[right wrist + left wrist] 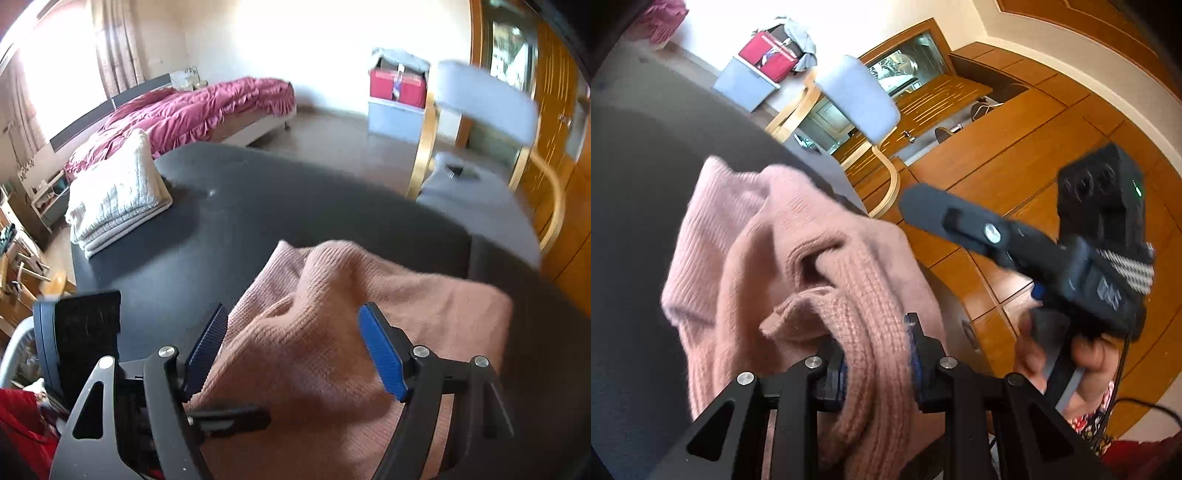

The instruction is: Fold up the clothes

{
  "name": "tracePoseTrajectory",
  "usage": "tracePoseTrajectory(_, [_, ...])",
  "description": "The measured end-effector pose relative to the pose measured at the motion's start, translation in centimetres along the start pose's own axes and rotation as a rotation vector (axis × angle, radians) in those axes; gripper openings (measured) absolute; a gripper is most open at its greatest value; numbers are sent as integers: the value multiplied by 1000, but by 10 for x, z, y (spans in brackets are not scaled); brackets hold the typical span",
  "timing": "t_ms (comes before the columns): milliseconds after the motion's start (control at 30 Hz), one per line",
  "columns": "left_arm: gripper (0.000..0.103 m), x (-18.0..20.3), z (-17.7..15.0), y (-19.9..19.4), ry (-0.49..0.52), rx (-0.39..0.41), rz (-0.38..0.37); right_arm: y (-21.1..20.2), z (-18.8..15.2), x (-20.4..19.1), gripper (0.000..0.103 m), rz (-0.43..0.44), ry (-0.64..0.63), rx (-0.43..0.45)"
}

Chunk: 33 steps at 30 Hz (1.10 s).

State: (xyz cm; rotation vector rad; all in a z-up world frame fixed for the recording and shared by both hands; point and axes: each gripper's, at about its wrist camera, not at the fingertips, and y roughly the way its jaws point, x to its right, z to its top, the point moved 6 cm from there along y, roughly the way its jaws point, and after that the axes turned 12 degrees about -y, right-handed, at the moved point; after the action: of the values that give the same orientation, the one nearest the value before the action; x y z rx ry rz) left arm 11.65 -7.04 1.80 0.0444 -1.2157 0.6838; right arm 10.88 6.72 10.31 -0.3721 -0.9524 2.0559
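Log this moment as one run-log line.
left gripper: shut on pink knit sweater | right gripper: open above sweater | sweater: bunched on black table | white folded blanket: aside

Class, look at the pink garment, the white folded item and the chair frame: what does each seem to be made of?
Pink garment: ribbed knit, probably wool or acrylic, slightly fuzzy. White folded item: quilted textile, likely cotton, stitched in a grid. Chair frame: bent wood, light and glossy.
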Motion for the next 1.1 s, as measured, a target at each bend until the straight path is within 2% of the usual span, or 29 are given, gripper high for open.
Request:
tracePoseTrajectory(100, [23,10,-2,3,25,-8,-26,-11,0,13,77,89,85,44])
tracePoseTrajectory(167, [23,6,1,9,2,-26,-44,-11,-7,12,77,113,128,59])
tracePoseTrajectory(267, [24,2,7,13,-15,-19,-47,-16,-36,14,77,89,141,83])
tracePoseTrajectory(367, [24,11,9,17,31,-7,-64,-14,-60,15,77,72,150,100])
tracePoseTrajectory(433, [24,19,10,20,70,0,-73,-21,-63,25,77,56,198,165])
tracePoseTrajectory(500, [24,25,12,26,108,-8,-38,-30,-60,37,77,35,230,213])
tracePoseTrajectory(600, [24,24,5,32,114,13,43,-35,-27,42,77,29,167,192])
tracePoseTrajectory(667, [24,19,-2,34,85,80,77,-31,5,29,78,40,23,108])
tracePoseTrajectory(700, [24,18,-5,34,73,124,93,-20,21,17,82,41,-71,21])
tracePoseTrajectory(767, [25,21,-14,27,72,230,114,6,43,-7,83,30,-249,-155])
tracePoseTrajectory(833, [26,27,-19,28,93,282,129,36,52,-30,83,24,-402,-327])
tracePoseTrajectory(933, [26,31,-23,32,111,335,161,75,45,-68,83,79,-594,-566])
tracePoseTrajectory(1000, [26,30,-25,35,104,357,168,91,34,-90,83,95,-712,-677])
tracePoseTrajectory(1100, [27,30,-27,40,97,377,162,117,5,-107,83,39,-899,-873])
